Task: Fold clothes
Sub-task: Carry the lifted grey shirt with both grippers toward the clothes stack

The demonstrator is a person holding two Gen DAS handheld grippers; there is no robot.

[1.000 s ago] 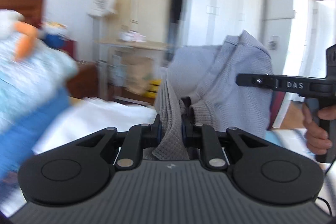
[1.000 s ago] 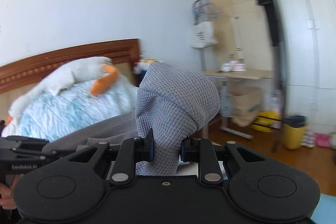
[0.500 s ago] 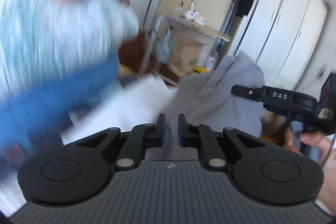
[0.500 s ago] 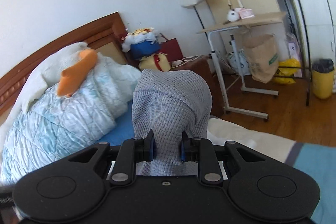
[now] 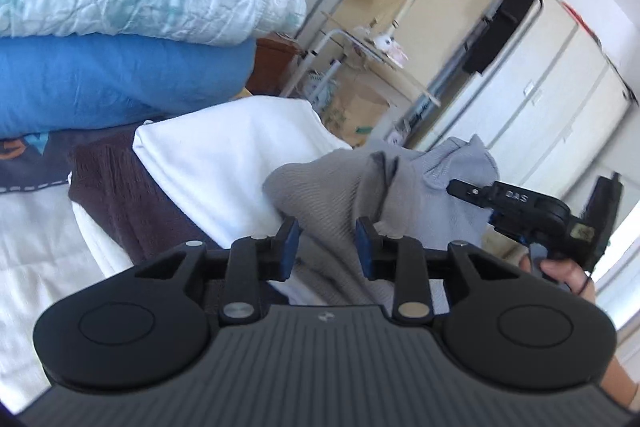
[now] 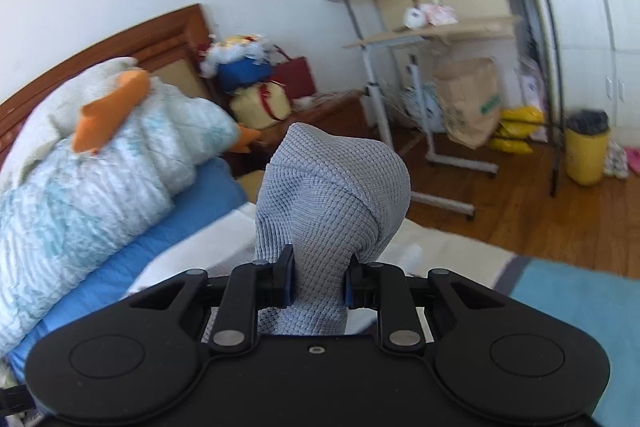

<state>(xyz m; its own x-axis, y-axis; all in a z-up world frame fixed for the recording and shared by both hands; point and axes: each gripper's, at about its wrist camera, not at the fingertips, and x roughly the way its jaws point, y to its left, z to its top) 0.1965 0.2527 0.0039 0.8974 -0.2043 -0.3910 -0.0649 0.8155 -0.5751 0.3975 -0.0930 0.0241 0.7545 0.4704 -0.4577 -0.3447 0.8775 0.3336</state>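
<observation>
Bedroom clutter behind, the right gripper (image 6: 319, 281) clenches the soft, floppy grey waffle-knit garment (image 6: 332, 195) at lower centre, best held by its edges, while the left gripper (image 5: 327, 247) gapes released.

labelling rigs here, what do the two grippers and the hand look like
Both the left gripper and right gripper are matte black with blue finger pads, silver pivot pins and round side housings. The left's body is ribbed grey. The bare hand shows no sleeve.
</observation>
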